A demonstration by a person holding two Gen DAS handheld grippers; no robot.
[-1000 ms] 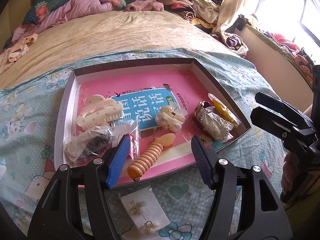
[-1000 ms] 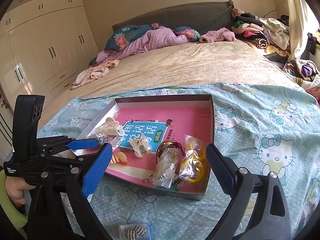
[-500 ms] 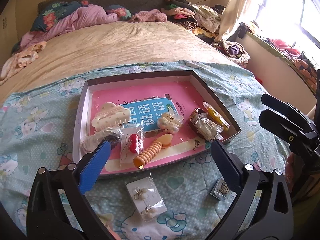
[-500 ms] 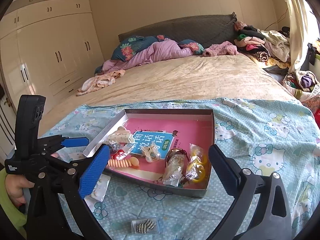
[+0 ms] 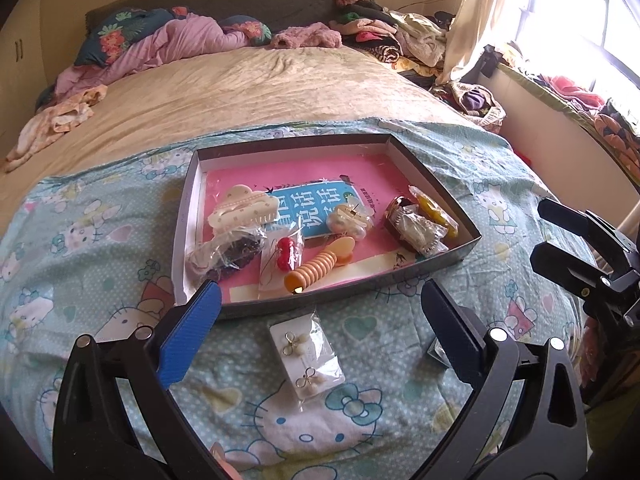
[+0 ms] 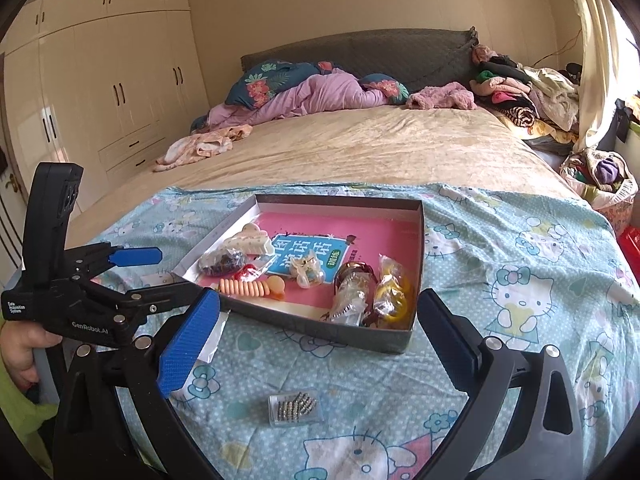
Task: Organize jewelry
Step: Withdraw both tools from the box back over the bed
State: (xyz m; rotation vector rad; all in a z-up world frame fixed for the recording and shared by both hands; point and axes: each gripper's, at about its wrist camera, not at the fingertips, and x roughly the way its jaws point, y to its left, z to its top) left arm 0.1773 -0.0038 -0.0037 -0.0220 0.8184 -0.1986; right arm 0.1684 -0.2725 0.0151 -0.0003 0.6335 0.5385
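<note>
A shallow grey box (image 5: pixel 436 191) (image 6: pixel 420 248) with a pink floor sits on the Hello Kitty sheet. It holds a cream hair claw (image 5: pixel 242 210), an orange spiral clip (image 5: pixel 316 266), a red item in a bag (image 5: pixel 286 254), a pearl clip (image 5: pixel 346 222) and bagged bangles (image 5: pixel 420 228). A bagged card of earrings (image 5: pixel 306 360) lies on the sheet in front of the box, between my left gripper's (image 5: pixel 320 334) open, empty fingers. A small clear case of beads (image 6: pixel 296 406) lies on the sheet between my right gripper's (image 6: pixel 318 332) open, empty fingers.
The bed's beige cover (image 5: pixel 240 92) stretches behind the box, with piled bedding (image 5: pixel 172 44) and clothes (image 5: pixel 400 36) at the head. A wardrobe (image 6: pixel 108 92) stands left. A window ledge (image 5: pixel 560 108) runs along the right side.
Both grippers have pulled back and up from the box. My left gripper's jaws have opened wide, and the earring card now lies farther ahead of them.
</note>
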